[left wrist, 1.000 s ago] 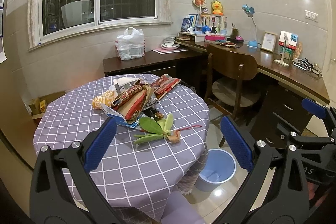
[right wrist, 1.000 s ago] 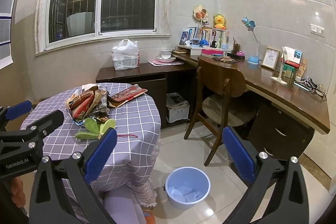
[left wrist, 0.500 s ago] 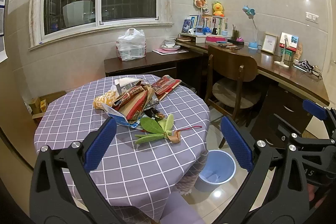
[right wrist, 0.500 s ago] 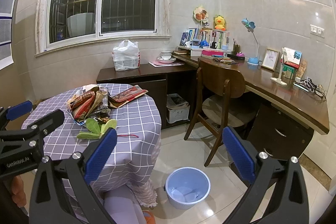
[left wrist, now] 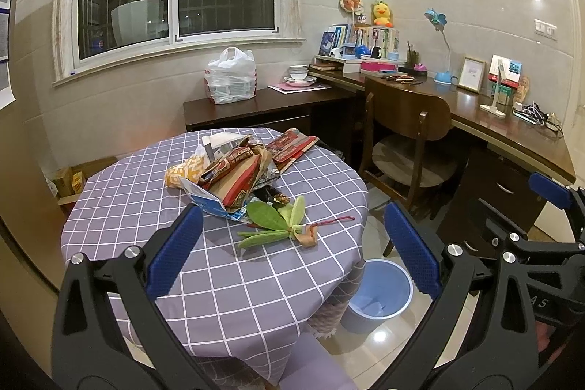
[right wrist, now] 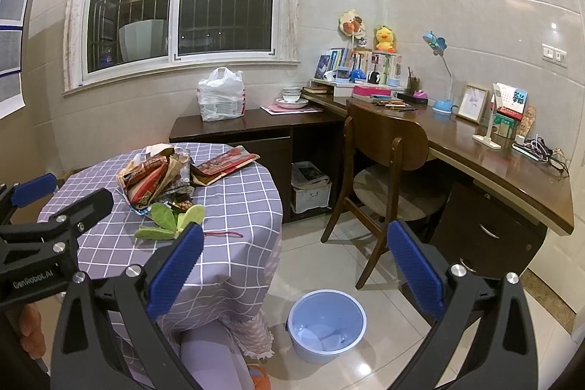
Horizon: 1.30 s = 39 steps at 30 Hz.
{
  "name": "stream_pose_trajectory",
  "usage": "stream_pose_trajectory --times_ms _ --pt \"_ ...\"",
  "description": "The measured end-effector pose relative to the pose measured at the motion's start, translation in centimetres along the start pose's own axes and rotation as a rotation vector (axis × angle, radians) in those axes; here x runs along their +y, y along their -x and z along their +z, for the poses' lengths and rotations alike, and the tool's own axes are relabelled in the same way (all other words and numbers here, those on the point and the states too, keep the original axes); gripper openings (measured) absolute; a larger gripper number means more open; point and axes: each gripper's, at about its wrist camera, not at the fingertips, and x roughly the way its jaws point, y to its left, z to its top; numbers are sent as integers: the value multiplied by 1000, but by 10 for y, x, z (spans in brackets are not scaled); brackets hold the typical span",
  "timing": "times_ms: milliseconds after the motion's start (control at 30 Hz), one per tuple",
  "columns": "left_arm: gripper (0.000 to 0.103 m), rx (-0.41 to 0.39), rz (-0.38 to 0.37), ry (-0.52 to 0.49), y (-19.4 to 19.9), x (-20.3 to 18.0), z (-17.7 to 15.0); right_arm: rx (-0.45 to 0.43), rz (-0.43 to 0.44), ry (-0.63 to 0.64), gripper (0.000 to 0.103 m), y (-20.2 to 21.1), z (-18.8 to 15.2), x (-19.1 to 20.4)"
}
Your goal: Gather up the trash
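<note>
Your left gripper (left wrist: 294, 249) has its jaws spread wide apart with nothing between them, held above the near edge of the round bench (left wrist: 234, 298), which is draped in a purple checked cloth. Your right gripper (right wrist: 294, 271) is likewise wide apart and empty, held off to the right of the bench, over the tiled floor. From the right wrist view your left gripper shows at the left edge, above the bench.

Straight ahead of your left jaws lie the green leaves (left wrist: 272, 222), flat on the cloth near the bench's right side, with a thin red stem (left wrist: 334, 220) trailing from them toward the edge. Just behind the leaves, touching or nearly so, sits the pile of wrappers (left wrist: 234, 174): crumpled snack packets, a torn blue-and-white carton and an orange patterned piece on its left. A flat red packet (left wrist: 292, 145) lies at the pile's far right.

The blue bin (right wrist: 327, 326) stands upright on the floor below the bench's right edge, partly under the hanging cloth in the left wrist view; what it holds is hard to tell.

Beyond it stands a wooden chair (right wrist: 384, 167) drawn up to the long dark desk (right wrist: 512, 178).
</note>
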Motion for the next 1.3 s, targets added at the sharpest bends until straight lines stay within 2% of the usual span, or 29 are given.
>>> stream_pose_trajectory --times_ms 867,1300 --pt "97 45 -25 21 -7 3 1 32 10 -5 99 -11 -2 3" --pt "97 84 21 55 -22 36 -4 116 103 22 99 -51 3 34"
